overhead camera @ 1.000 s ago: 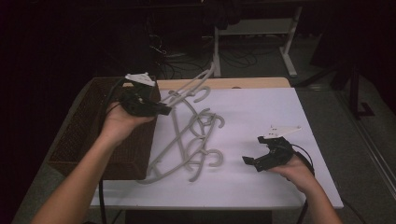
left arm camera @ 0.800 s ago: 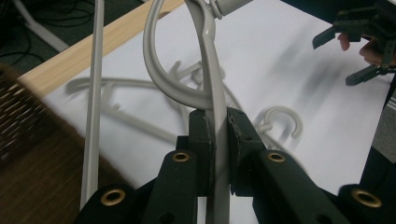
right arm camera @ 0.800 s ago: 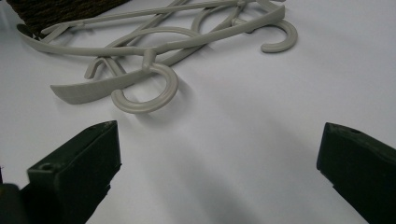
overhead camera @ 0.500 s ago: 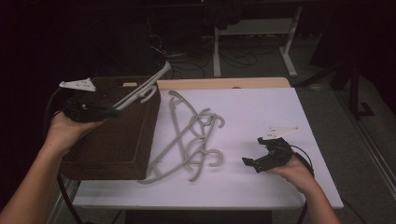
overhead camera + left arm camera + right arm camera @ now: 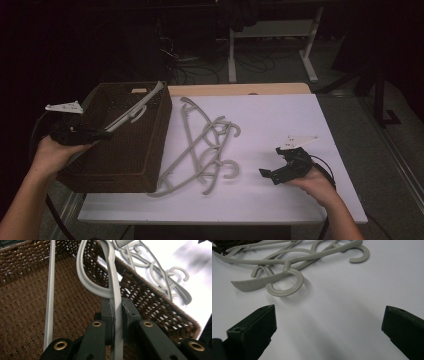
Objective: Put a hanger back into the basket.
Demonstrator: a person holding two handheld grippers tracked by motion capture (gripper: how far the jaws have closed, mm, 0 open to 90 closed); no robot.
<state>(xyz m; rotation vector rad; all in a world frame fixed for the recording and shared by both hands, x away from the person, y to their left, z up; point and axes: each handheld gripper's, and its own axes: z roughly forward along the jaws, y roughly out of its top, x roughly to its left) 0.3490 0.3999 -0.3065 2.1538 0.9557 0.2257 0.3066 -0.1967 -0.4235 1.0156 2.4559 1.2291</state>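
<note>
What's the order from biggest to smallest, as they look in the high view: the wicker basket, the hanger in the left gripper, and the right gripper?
1. Wicker basket
2. Held hanger
3. Right gripper

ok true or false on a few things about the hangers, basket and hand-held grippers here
1. The left hand-held gripper is shut on a grey hanger. True.
2. That hanger is held over the white table. False: it is over the brown basket.
3. The right hand-held gripper grips a hanger. False: its jaws stand open and empty over the table.
4. More hangers lie in a pile on the table beside the basket. True.
5. The basket stands at the table's right side in the high view. False: it is at the left.
</note>
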